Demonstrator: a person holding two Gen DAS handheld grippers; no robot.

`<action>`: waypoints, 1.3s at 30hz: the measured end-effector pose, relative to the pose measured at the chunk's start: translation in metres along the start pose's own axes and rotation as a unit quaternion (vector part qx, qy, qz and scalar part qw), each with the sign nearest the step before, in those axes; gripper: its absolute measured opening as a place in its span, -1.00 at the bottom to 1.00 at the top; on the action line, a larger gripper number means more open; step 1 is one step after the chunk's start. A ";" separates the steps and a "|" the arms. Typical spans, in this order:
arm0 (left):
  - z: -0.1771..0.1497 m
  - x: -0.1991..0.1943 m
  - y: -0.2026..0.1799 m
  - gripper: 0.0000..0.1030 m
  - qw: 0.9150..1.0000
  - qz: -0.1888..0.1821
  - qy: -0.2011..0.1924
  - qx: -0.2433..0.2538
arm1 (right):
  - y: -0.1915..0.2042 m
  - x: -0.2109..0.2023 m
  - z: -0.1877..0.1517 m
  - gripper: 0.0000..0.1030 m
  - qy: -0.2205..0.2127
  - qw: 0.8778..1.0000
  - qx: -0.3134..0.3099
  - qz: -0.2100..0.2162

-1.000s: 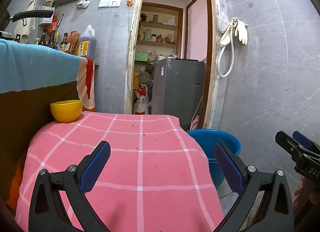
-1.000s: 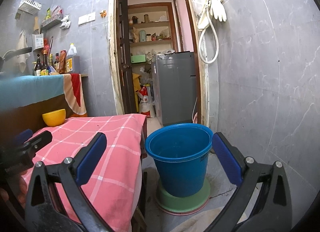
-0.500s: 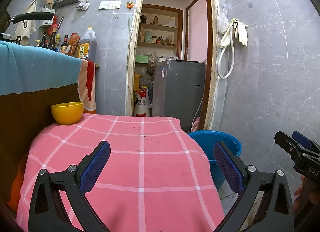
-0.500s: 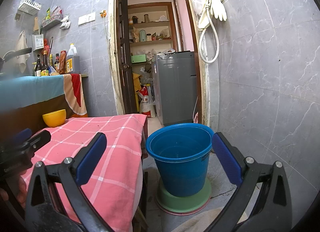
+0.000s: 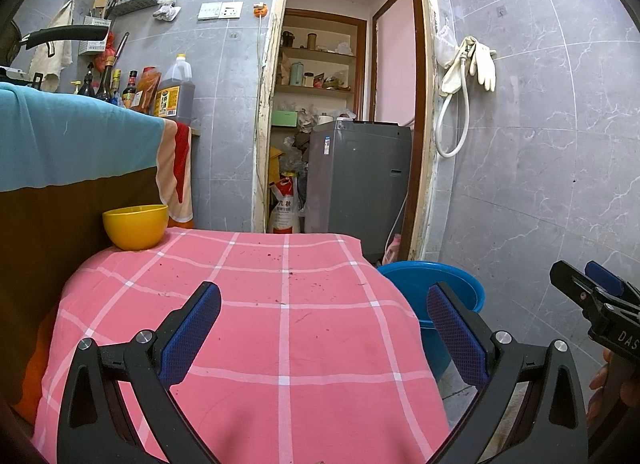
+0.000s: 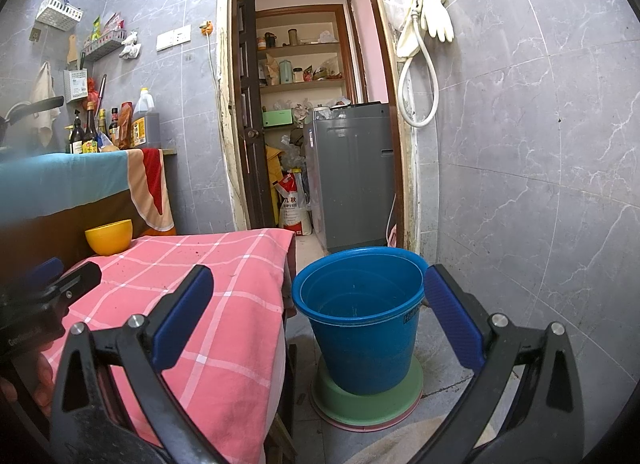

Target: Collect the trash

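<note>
A pink checked cloth [image 5: 280,316] covers the table; small dark crumbs [image 5: 276,254] speckle its far half. A yellow bowl [image 5: 135,226] stands at the table's far left corner. To the right of the table a blue bucket [image 6: 360,316] sits on the floor on a green base. My left gripper [image 5: 322,328] hovers open above the near part of the cloth, holding nothing. My right gripper [image 6: 318,314] is open, with the bucket between its fingers in the view but farther away. Each gripper shows at the edge of the other's view.
A counter draped in a teal and orange cloth [image 5: 72,144] rises left of the table, with bottles [image 5: 172,90] on it. An open doorway [image 5: 340,124] leads to a grey washing machine [image 5: 356,184] and shelves. Grey tiled wall [image 5: 540,144] closes the right side.
The left wrist view has tilted up slightly, so the bowl and table edge sit a little lower. The right gripper has barely moved. Both stay open.
</note>
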State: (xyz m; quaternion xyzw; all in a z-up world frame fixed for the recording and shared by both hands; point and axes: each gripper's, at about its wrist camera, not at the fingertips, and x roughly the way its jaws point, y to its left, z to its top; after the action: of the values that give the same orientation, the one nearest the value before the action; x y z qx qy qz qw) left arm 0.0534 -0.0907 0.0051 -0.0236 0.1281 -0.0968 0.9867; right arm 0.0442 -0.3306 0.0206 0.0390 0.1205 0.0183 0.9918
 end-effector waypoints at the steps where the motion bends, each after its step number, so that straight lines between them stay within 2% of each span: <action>1: 0.000 0.000 0.000 0.97 1.000 -0.001 0.000 0.000 | 0.000 0.000 0.000 0.99 0.000 1.000 0.000 0.000; 25: 0.000 0.001 0.000 0.97 1.000 -0.001 0.002 0.004 | 0.000 0.001 0.000 0.99 0.002 1.000 0.002 0.001; 39: 0.000 0.010 0.008 0.96 1.000 0.022 0.013 0.003 | 0.002 0.002 -0.001 0.99 0.003 1.000 0.000 0.001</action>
State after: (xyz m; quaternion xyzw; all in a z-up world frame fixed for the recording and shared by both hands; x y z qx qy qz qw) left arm 0.0645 -0.0852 0.0022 -0.0164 0.1414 -0.0758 0.9869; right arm 0.0459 -0.3282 0.0190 0.0394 0.1238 0.0196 0.9913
